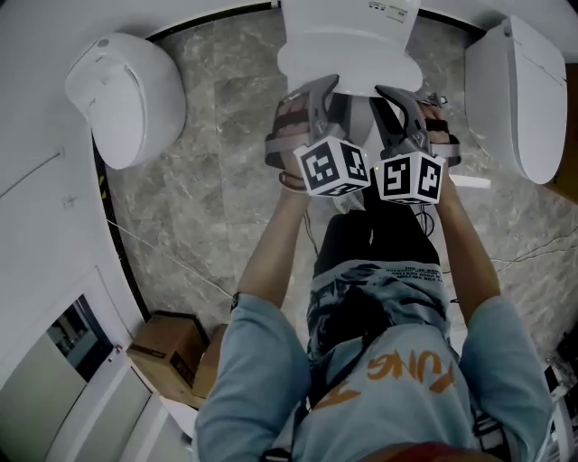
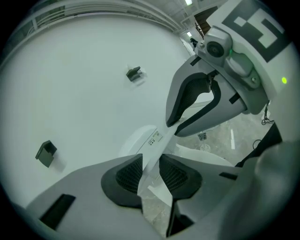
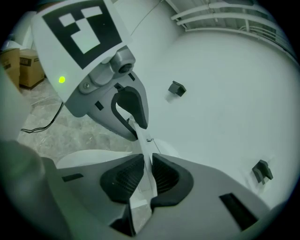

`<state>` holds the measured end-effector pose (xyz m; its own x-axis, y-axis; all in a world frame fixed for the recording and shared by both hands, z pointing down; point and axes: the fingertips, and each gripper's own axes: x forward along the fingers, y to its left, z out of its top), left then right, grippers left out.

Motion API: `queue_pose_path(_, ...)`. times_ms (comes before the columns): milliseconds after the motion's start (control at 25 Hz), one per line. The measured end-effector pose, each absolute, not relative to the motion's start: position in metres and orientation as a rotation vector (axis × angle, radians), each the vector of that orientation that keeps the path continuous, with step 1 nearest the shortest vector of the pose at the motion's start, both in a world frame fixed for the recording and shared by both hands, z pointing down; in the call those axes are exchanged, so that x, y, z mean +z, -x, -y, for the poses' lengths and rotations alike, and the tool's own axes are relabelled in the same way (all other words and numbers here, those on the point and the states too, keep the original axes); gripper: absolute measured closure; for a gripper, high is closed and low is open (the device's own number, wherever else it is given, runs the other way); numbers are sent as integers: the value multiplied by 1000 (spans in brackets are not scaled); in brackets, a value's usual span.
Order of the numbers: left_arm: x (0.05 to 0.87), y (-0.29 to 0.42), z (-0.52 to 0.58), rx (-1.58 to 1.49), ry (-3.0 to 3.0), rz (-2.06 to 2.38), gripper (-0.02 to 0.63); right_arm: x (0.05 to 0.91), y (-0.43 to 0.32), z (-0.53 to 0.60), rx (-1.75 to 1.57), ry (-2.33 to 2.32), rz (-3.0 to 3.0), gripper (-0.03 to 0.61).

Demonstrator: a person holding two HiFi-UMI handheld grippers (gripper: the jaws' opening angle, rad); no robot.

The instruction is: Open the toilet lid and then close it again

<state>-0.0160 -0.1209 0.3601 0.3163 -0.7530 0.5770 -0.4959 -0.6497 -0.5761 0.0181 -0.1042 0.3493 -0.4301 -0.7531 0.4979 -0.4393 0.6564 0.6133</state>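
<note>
Nearest: person's blue-grey shirt (image 1: 262, 379) w/ orange print, black shorts below it. Cardboard box (image 1: 167, 347) sits near left on the grey marble floor (image 1: 226, 189), close to the curved white wall (image 1: 45, 226).

Both forearms reach fwd side by side. The marker cubes are almost touching: left cube (image 1: 332, 167), right cube (image 1: 409, 176).

Left gripper (image 2: 150, 172): clenched on the near edge of the toilet lid (image 1: 348, 59), left of centre. Both ribbed pads press the thin white edge, seen edge-on.

Right gripper (image 3: 146, 176): same, clamped on that edge just right of the left one. Each gripper view shows the other gripper biting the lid a bit farther along.

Lid is at centre far, tilted, near edge held clear of the white seat (image 2: 206, 153); floor shows under the edge. Behind it is the toilet body (image 1: 352, 13) w/ a small label.

Far left and far right: two more toilets, left toilet (image 1: 126, 95) and right toilet (image 1: 524, 99), lids down, well apart from the grippers.

Small dark brackets (image 2: 134, 73) on the wall beyond.
</note>
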Motion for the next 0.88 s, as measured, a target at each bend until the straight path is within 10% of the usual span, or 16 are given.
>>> queue_pose_path(880,311,-18,354,-1150,2342,-1111,463,294,-53,342,-538,-1092,2215,479)
